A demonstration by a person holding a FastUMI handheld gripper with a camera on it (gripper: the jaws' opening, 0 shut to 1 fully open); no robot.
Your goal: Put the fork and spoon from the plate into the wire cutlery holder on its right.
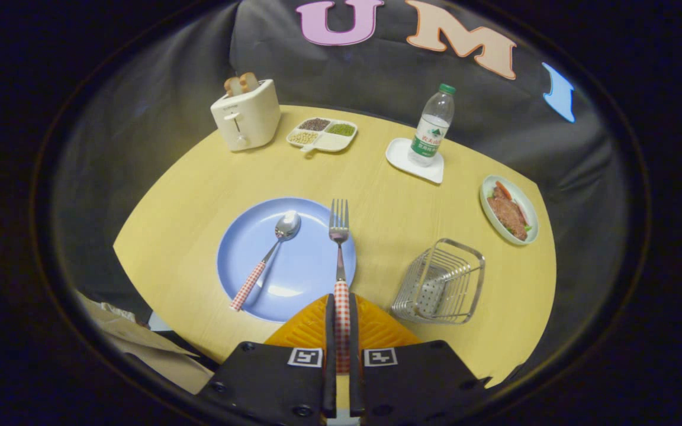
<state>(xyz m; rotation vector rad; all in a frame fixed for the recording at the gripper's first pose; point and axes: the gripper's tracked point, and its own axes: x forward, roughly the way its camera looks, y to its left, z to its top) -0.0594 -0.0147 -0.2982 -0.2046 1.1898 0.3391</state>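
- Work surface: a round yellow wooden table [199,195] stands in front of a dark cloth wall.
- Reference landmark: the blue plate [305,266] lies just ahead of your gripper [341,322].
- Jaw state: the two fingers are clenched on the checked handle of the fork [339,260]. Both press on it from either side, with no gap visible.
- Fork attitude: the fork runs straight out along the fingers, its tines over the right rim of the blue plate. Gripped at the handle end, it appears to leave the tines free to enter a container first.
- Spoon: the spoon [270,254] lies on the blue plate, left of the fork, bowl away from you and checked handle toward the near-left rim. It is untouched.
- Target container: the wire cutlery holder [441,284] stands right of the blue plate, apart from it. It looks empty; a perforated base plate is visible through the wires.
- Other containers beyond the blue plate: a white toaster [246,115] holds two slices of bread; a divided dish [322,134] holds beans or grains in separate compartments; a water bottle [434,125] stands on a small white tray [415,161].
- Right of the holder, farther off: an oval dish [510,210] holds meat with garnish.
- Judgement: the fork transfer is in hand; the spoon is still to be done.
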